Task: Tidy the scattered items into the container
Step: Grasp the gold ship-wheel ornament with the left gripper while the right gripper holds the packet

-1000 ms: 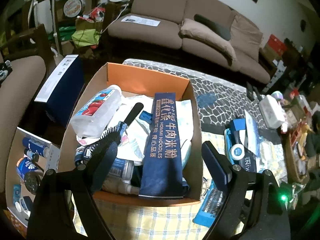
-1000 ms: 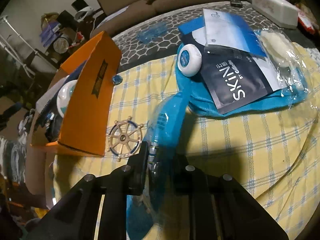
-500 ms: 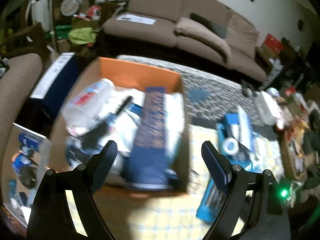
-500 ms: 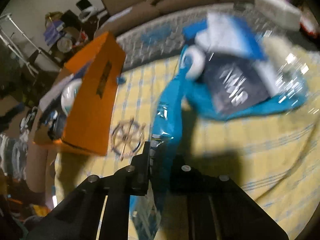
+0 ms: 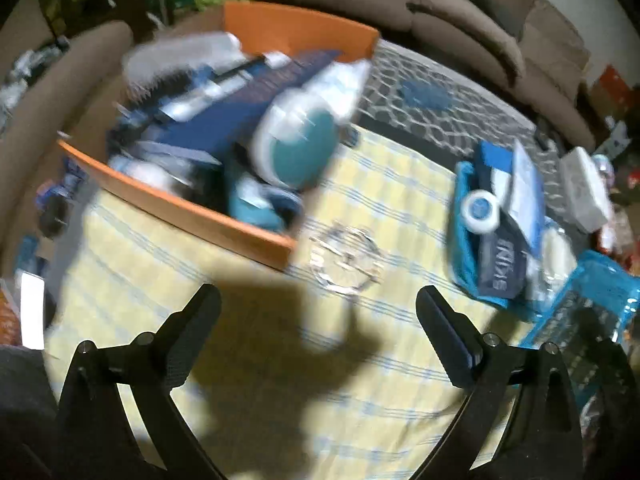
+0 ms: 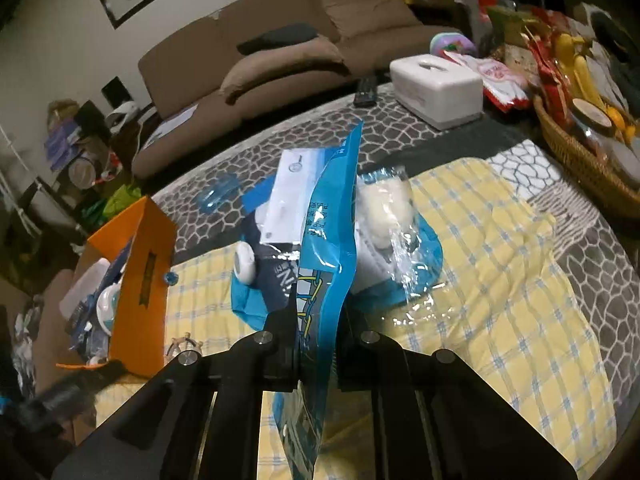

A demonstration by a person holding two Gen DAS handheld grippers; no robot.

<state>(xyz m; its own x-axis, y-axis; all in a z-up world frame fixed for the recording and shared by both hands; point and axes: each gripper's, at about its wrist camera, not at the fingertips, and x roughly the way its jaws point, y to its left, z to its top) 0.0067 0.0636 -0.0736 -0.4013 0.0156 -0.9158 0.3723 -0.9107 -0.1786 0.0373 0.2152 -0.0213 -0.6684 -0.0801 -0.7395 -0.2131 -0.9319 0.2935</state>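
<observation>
My right gripper (image 6: 318,322) is shut on a blue plastic packet (image 6: 330,236) and holds it upright above the yellow checked cloth (image 6: 500,248); the packet also shows at the right edge of the left wrist view (image 5: 600,284). The orange cardboard box (image 5: 188,210) (image 6: 144,280) is full of bottles and packs. My left gripper (image 5: 318,308) is open and empty over the cloth, in front of the box. A ship's-wheel ornament (image 5: 346,258) lies beside the box. A blue pouch with a round white tin (image 5: 480,212), a dark SKIN pack (image 5: 504,264) and a clear bag (image 6: 386,204) lie to the right.
A white tissue box (image 6: 436,88) and a wicker basket (image 6: 580,152) of goods stand at the far right. A brown sofa (image 6: 280,40) runs behind the table. A grey patterned mat (image 6: 400,120) covers the far side. A small blue clip (image 6: 218,196) lies on it.
My right gripper has lifted the blue packet off the cloth and raised it upright. My left gripper has swung back from over the box to above the cloth, still open.
</observation>
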